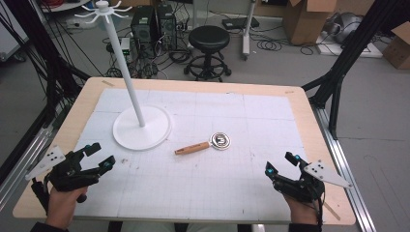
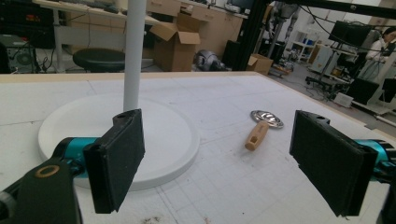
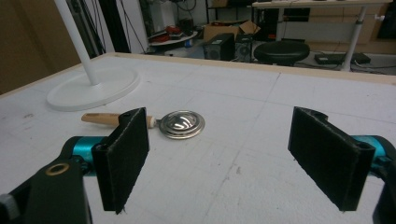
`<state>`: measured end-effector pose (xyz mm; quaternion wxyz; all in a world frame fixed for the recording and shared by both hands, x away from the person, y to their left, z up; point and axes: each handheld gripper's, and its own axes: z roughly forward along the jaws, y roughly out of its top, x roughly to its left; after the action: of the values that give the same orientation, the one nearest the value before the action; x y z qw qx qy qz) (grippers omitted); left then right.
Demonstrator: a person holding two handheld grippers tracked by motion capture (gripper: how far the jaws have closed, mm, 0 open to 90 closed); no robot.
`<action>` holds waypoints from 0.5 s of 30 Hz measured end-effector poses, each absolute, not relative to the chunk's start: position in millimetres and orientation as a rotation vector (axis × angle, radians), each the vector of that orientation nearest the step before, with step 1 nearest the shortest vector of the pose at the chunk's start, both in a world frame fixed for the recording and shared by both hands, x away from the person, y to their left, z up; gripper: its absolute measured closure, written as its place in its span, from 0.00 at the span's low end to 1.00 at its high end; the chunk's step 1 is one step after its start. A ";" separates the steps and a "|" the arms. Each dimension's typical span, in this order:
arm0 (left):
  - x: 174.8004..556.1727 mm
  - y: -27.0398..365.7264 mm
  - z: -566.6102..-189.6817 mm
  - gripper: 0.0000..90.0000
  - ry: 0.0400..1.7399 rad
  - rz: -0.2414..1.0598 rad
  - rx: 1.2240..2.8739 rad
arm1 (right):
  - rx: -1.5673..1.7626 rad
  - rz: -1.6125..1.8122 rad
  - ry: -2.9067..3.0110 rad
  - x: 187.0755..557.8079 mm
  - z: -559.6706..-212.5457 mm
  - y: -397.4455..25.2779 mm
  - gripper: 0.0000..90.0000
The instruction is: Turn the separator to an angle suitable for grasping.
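Both hand-held grippers, left [image 1: 99,157] and right [image 1: 280,163], rest near the table's [image 1: 309,121] front edge with jaws wide apart, holding nothing. Between them, farther back, a wooden-handled strainer [image 1: 205,144] lies untouched beside a white stand [image 1: 141,128] (likely where it hangs); nothing appears done yet.

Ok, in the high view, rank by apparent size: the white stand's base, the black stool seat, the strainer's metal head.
1. White stand's base
2. Black stool seat, though it sits farther from the camera
3. Strainer's metal head
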<state>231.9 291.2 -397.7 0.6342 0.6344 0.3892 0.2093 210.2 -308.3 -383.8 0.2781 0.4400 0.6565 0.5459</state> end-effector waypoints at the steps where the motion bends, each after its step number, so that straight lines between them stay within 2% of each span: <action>1: 232.1 291.5 -397.8 0.21 0.891 0.481 1.452 | 1.181 1.465 1.765 210.1 -383.8 -308.0 0.22; 9: 235.8 293.7 -399.9 0.21 0.908 0.480 1.453 | 1.180 1.499 1.794 214.2 -386.5 -303.9 0.22; 15: 233.3 295.4 -400.3 0.21 0.918 0.484 1.449 | 1.131 1.512 1.887 225.1 -388.9 -277.9 0.26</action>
<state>233.3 295.4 -400.3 0.6286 0.6324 0.4004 0.2113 225.1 -277.9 -388.9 0.2339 0.4120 0.6873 0.5506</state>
